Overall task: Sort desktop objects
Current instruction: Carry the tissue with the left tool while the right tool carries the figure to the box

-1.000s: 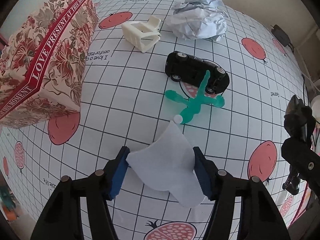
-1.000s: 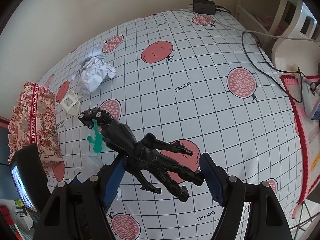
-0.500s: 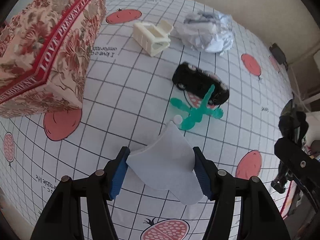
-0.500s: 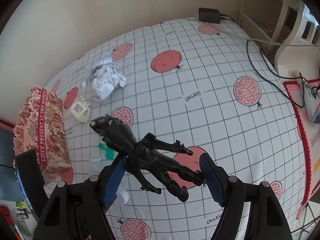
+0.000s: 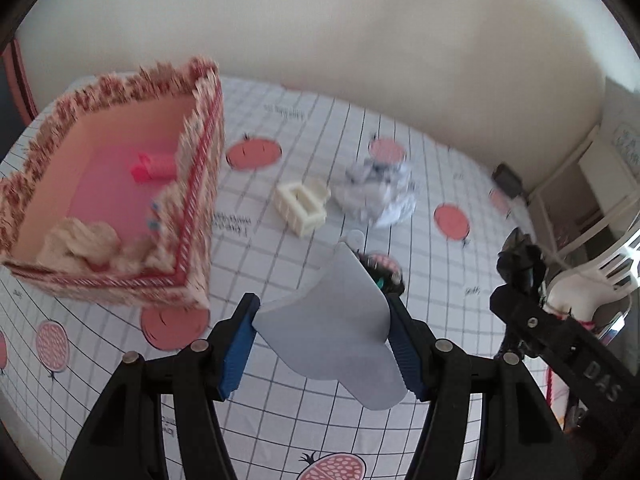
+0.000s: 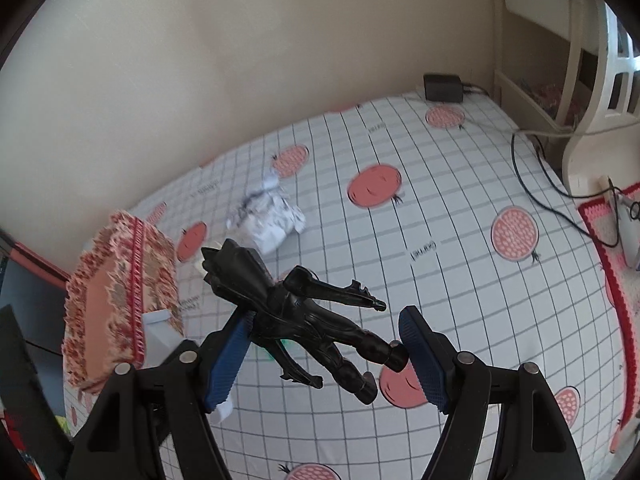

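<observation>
Left wrist view: left gripper [image 5: 322, 354] fingers clamp a bent white card [image 5: 332, 332], right gripper [image 6: 326, 354] fingers clamp a black figure [image 6: 296, 308]; "Garnet" on the counter [image 6: 460, 208].

A black charger box [image 6: 443, 87] sits by the wall, its black cord [image 6: 536, 176] near a white chair [image 6: 600, 80].

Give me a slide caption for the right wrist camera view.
Right claw clamps a black plastic action figure above the pomegranate-print grid tablecloth, floral gift box at left.

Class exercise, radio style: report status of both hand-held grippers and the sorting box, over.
Left hand-held gripper shut on pale sheet. Right hand-held gripper shut on black figure. Floral box open, nothing blocking it.
</observation>
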Motion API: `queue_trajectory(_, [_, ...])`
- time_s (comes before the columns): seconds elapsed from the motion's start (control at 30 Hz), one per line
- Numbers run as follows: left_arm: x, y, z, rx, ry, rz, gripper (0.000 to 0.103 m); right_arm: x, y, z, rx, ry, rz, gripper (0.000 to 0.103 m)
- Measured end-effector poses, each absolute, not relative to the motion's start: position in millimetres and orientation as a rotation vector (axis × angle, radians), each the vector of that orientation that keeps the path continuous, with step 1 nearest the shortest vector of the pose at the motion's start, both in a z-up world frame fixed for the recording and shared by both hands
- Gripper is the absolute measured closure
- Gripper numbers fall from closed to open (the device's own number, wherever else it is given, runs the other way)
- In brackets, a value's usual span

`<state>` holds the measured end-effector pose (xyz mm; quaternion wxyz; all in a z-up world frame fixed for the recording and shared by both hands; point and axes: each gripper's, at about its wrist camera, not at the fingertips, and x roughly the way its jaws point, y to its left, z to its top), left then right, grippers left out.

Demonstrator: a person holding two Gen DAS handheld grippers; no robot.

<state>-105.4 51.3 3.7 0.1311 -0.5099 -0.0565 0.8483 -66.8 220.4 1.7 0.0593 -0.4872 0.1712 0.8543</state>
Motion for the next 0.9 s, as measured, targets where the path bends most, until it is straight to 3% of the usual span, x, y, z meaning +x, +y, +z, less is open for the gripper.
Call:
queue_trajectory(0.37, [-97.2, 2.8, 40.9, -1.316, -0.270, 2.567, 0.039, -68.5, 196.0, 26.3, -1.358, 0.494, 2.725, 0.026])
queue_trajectory(0.9, [-106.0, -78.7, 55.0, -1.258, -0.474, 2.698, 0.039, -75.5, 134.9, 31.9, -1.354, 0.484, 2.883, 0.026])
